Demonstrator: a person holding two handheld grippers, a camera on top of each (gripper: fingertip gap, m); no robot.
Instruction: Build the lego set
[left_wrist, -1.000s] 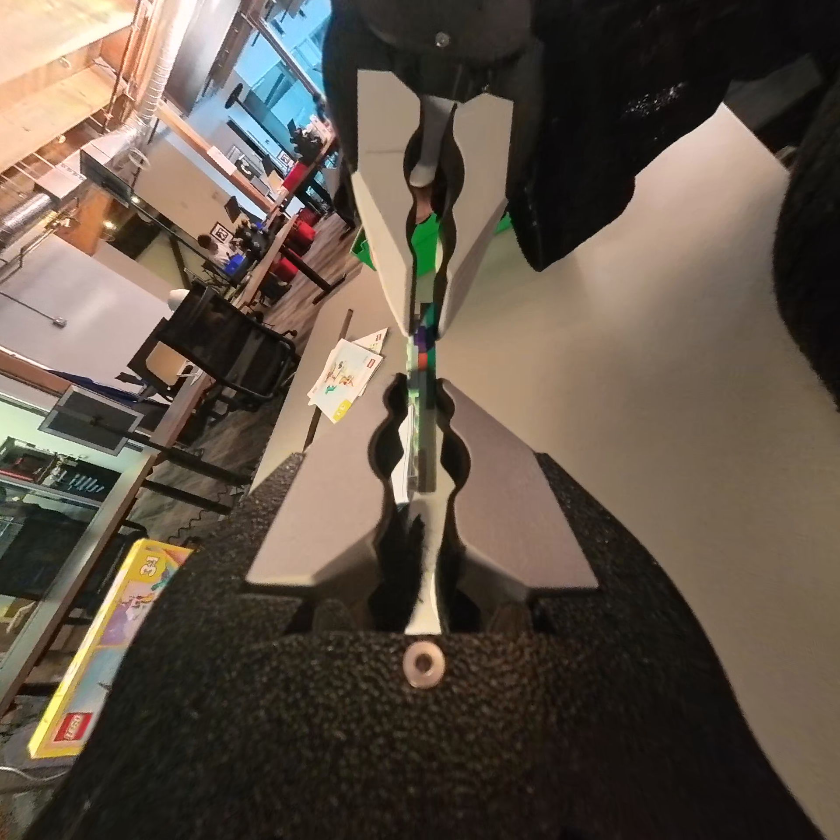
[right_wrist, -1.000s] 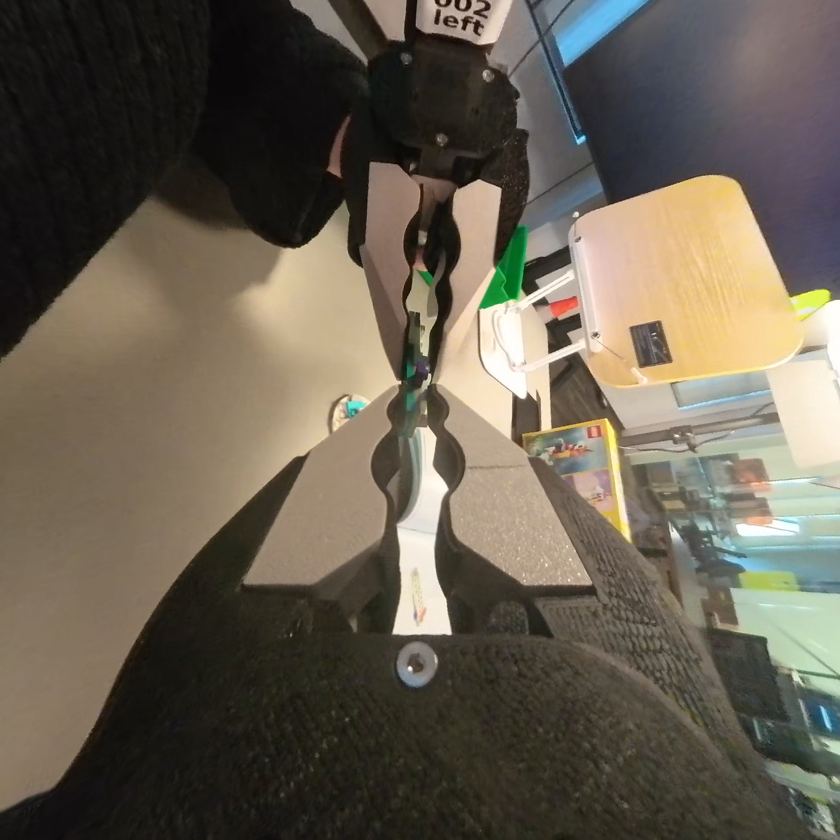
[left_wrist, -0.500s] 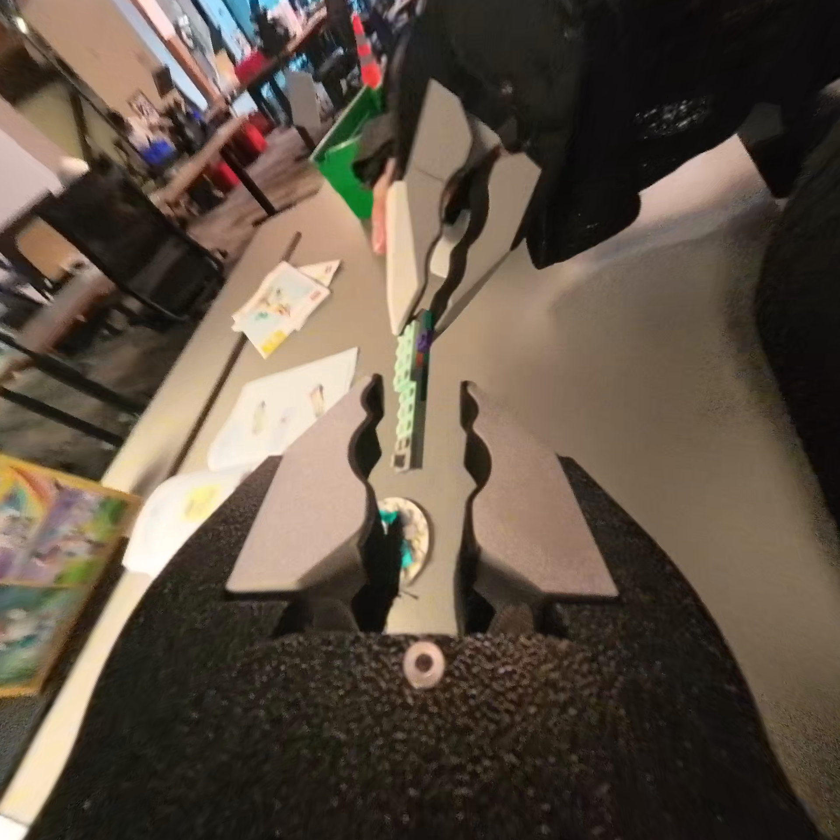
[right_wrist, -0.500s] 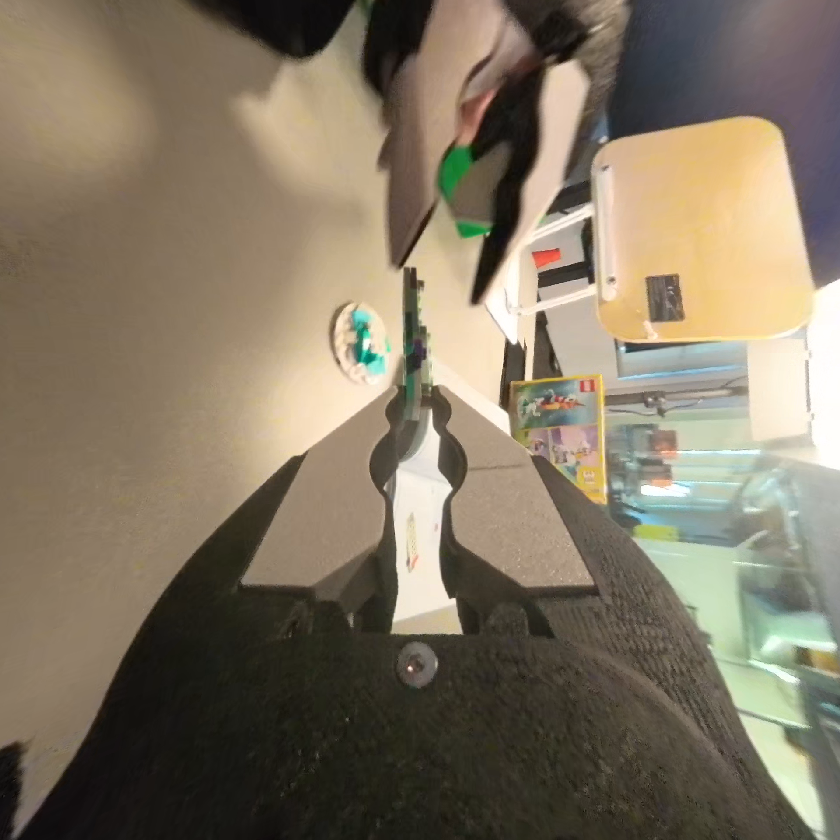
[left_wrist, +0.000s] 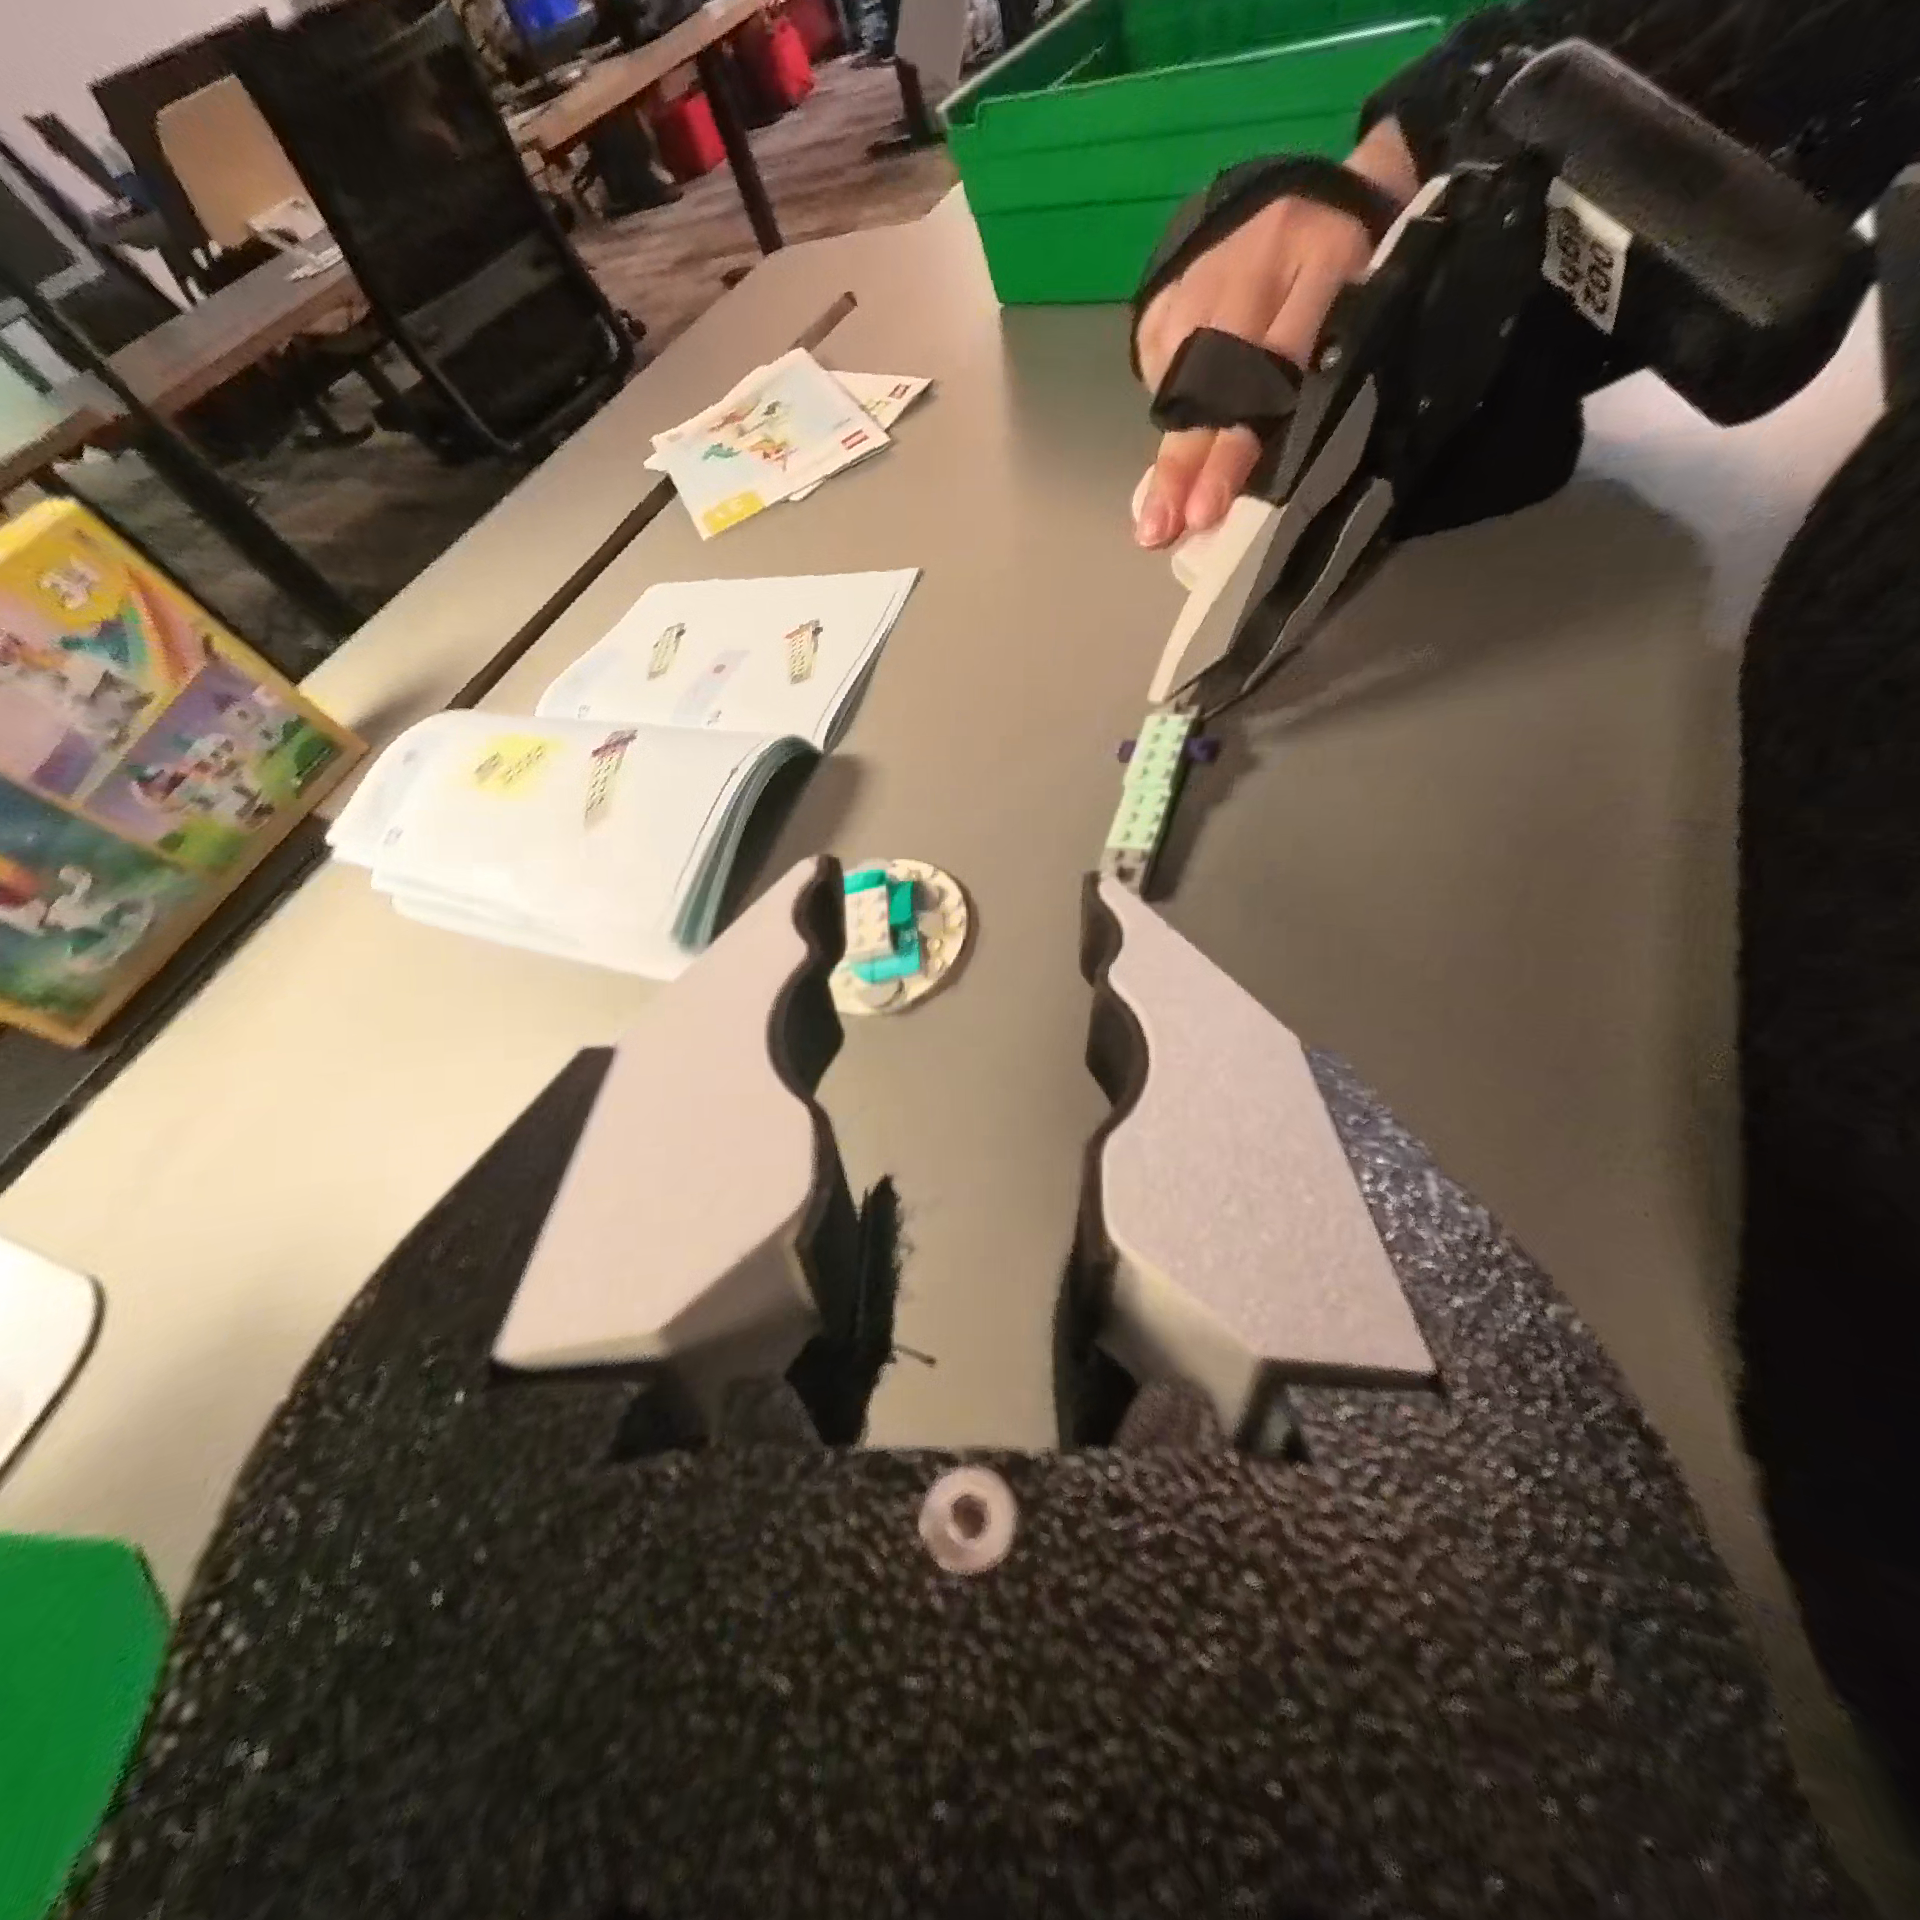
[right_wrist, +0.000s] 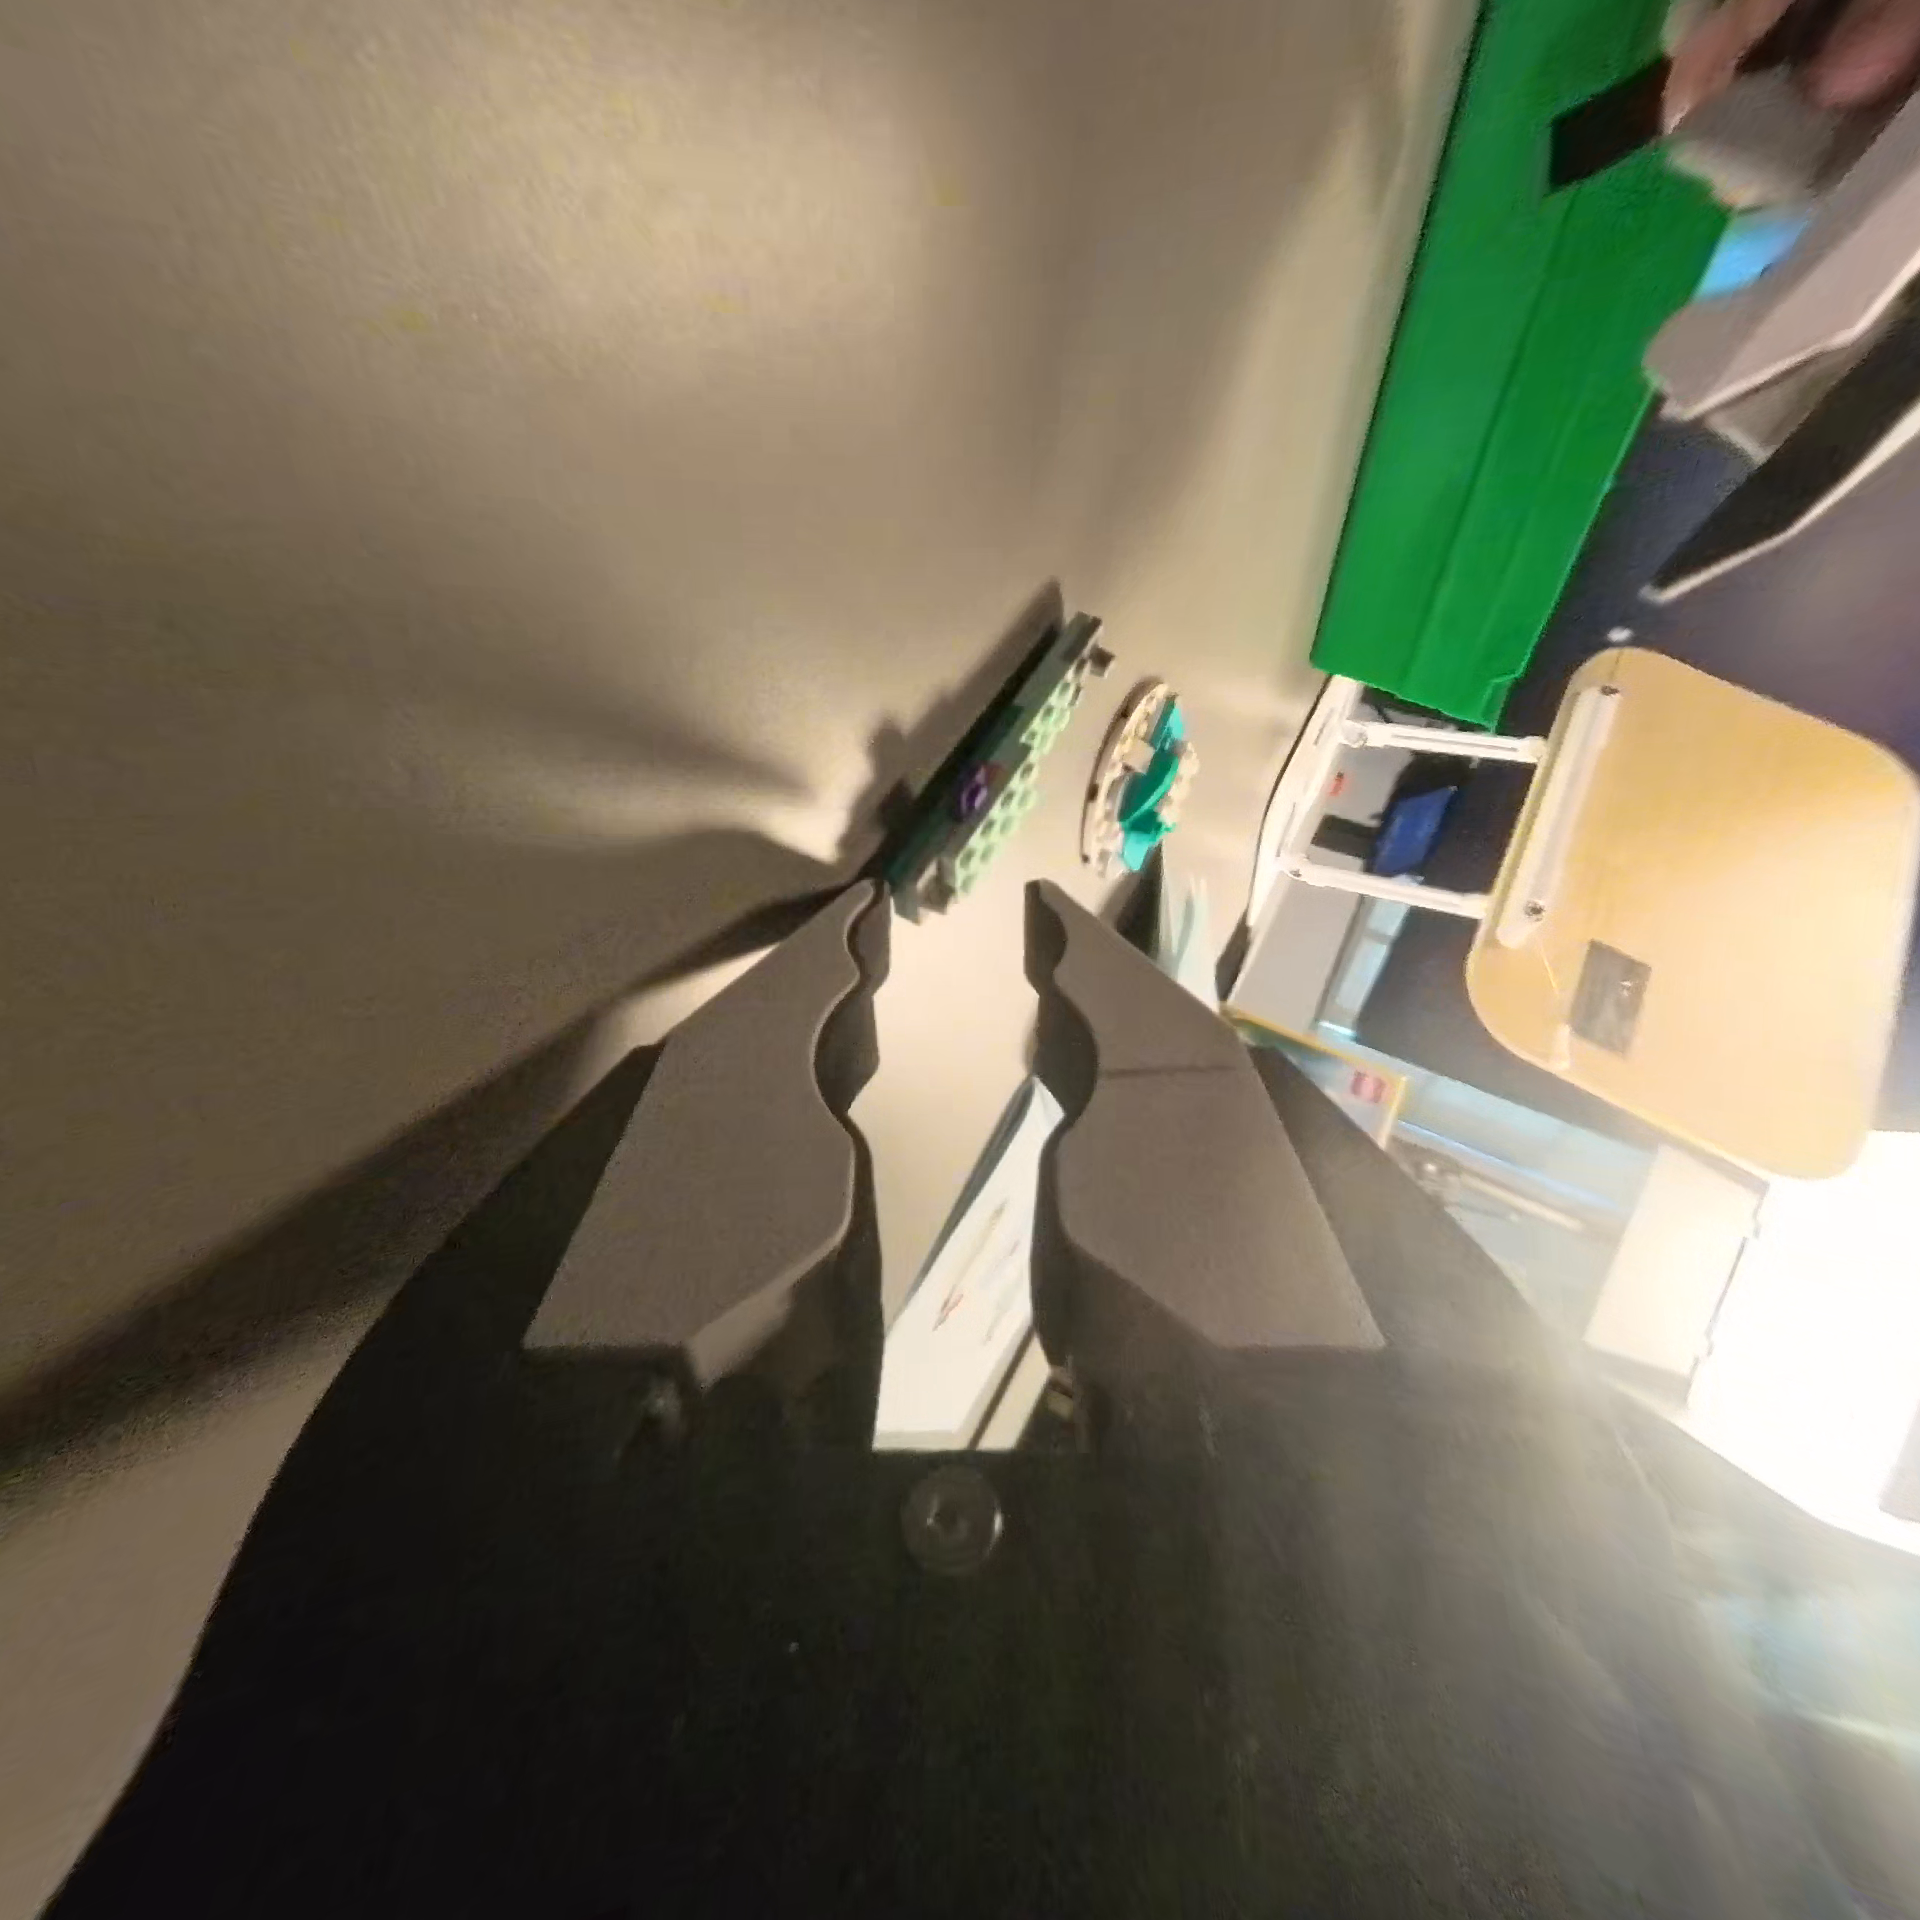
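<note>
A long lego assembly (left_wrist: 1148, 800), a light green plate on a dark strip with small purple pieces, lies flat on the grey table (left_wrist: 1039, 540). My left gripper (left_wrist: 961, 888) is open and empty, with its right fingertip close to the assembly's near end. My right gripper (left_wrist: 1210, 681) hovers at the assembly's far end, held by a gloved hand. In the right wrist view my right gripper (right_wrist: 956, 899) is open and empty, just short of the assembly (right_wrist: 987, 769). A round white lego disc with teal pieces (left_wrist: 899, 940) lies beside the assembly; it also shows in the right wrist view (right_wrist: 1138, 774).
An open instruction booklet (left_wrist: 644, 790) and smaller leaflets (left_wrist: 790, 436) lie left of the assembly. A lego box (left_wrist: 125, 769) stands at the table's left edge. A green bin (left_wrist: 1195, 135) sits at the far end of the table. Chairs and tables stand beyond. The tips of one gripper are about 15 centimetres away from the tips of the other.
Both grippers held the assembly in the air between them. The left one opened first, then the right. The assembly now lies on the table and both grippers have drawn back.
</note>
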